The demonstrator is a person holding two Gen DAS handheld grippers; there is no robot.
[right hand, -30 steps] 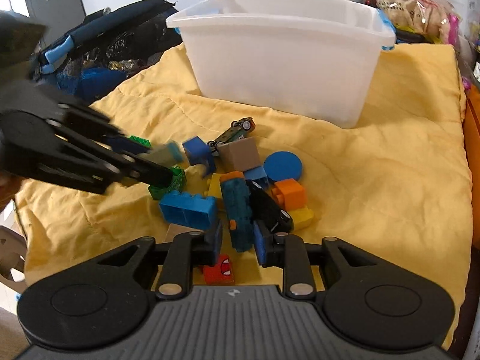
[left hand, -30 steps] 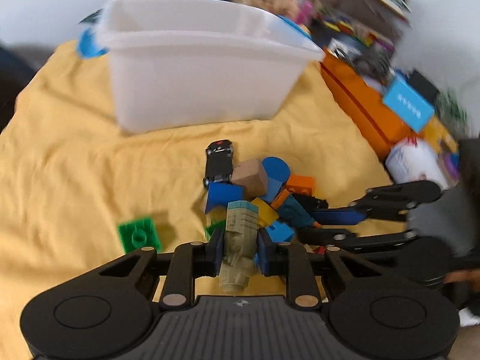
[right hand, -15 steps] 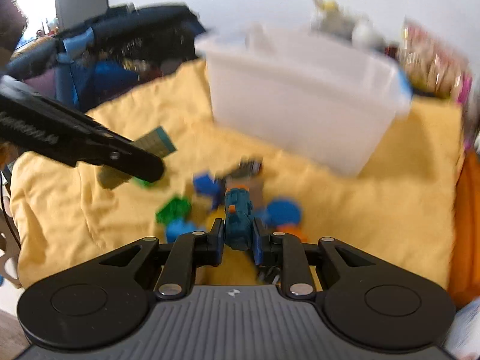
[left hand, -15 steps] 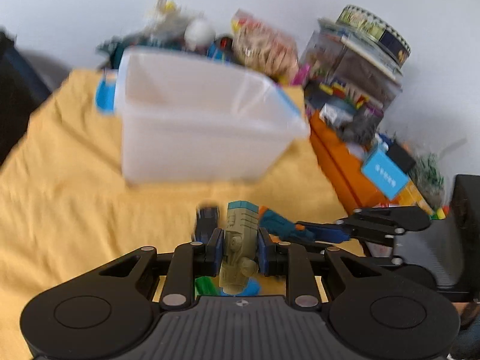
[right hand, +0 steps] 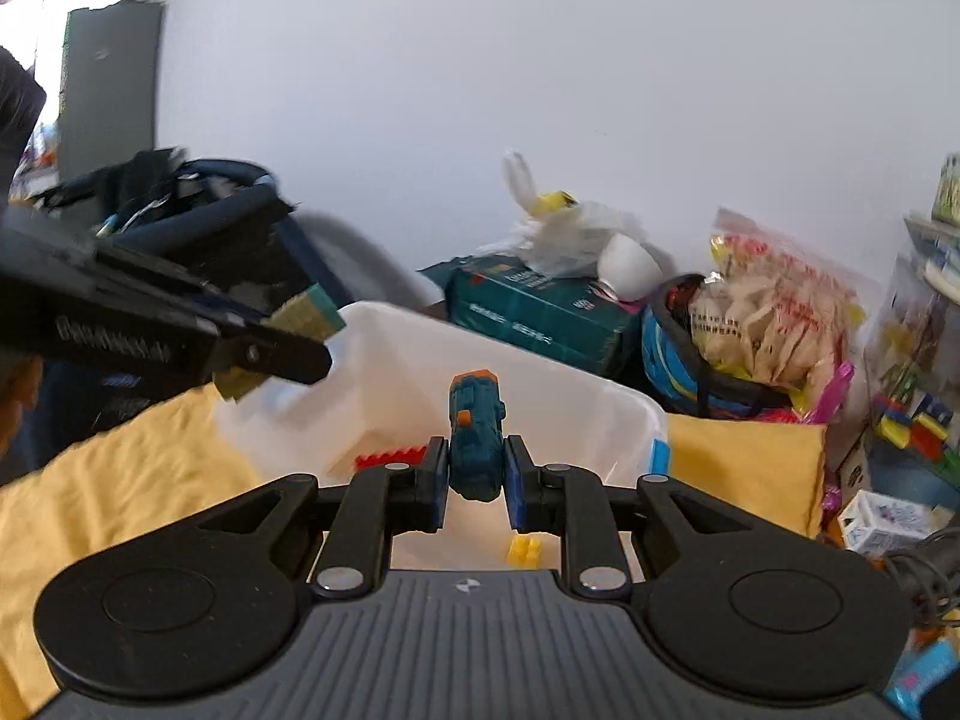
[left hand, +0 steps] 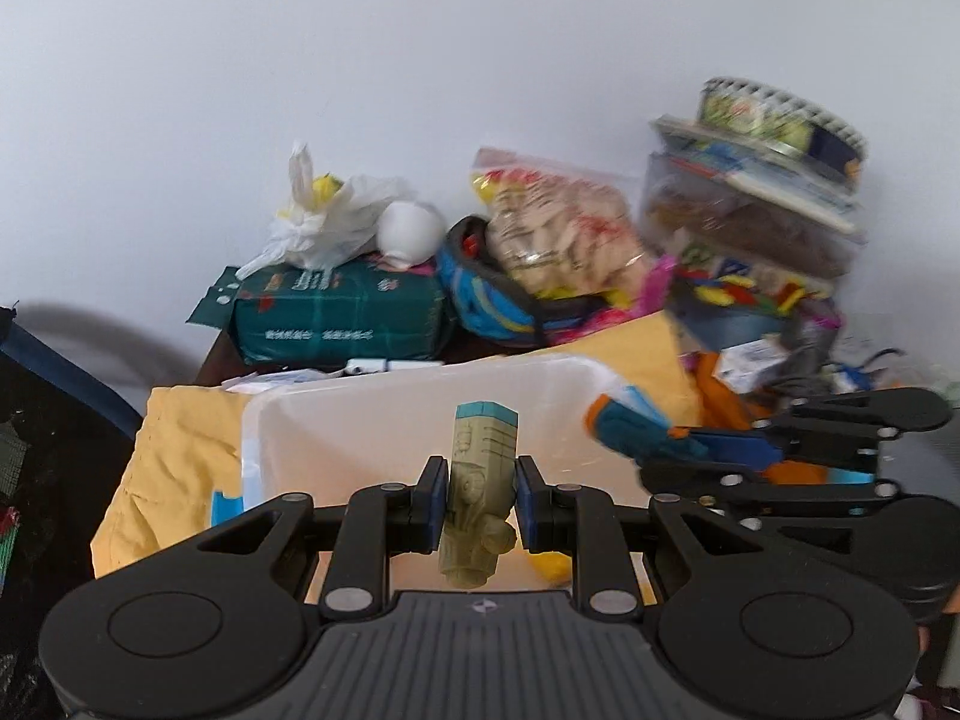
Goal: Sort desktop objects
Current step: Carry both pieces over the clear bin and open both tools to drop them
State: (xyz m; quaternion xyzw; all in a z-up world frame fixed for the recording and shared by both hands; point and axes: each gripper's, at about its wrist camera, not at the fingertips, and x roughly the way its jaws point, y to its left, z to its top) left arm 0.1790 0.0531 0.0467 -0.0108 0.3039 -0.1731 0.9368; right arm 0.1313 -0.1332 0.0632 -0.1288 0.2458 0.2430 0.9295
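Observation:
My left gripper [left hand: 477, 507] is shut on an olive-green toy figure with a teal top [left hand: 483, 468], held upright over the white plastic bin [left hand: 372, 414]. To its right my right gripper [left hand: 672, 450] comes in from the side, and the teal and orange toy [left hand: 630, 429] sticks out of it. In the right wrist view my right gripper [right hand: 477, 483] is shut on that teal toy [right hand: 476, 426] above the bin [right hand: 576, 414]. My left gripper [right hand: 270, 354] with the olive figure [right hand: 306, 315] hangs over the bin's left rim. A red brick [right hand: 390, 457] and a yellow brick [right hand: 525, 551] lie inside.
The bin stands on a yellow cloth [left hand: 180, 462]. Behind it are a green package [left hand: 336, 315], a white plastic bag [left hand: 324, 222], a snack bag [left hand: 564, 240] and stacked containers [left hand: 756, 210] against the wall. A dark blue bag [right hand: 198, 222] sits at the left.
Both grippers have risen from the toy pile on the cloth and moved forward over the bin, each carrying its toy. The pile has dropped out of view.

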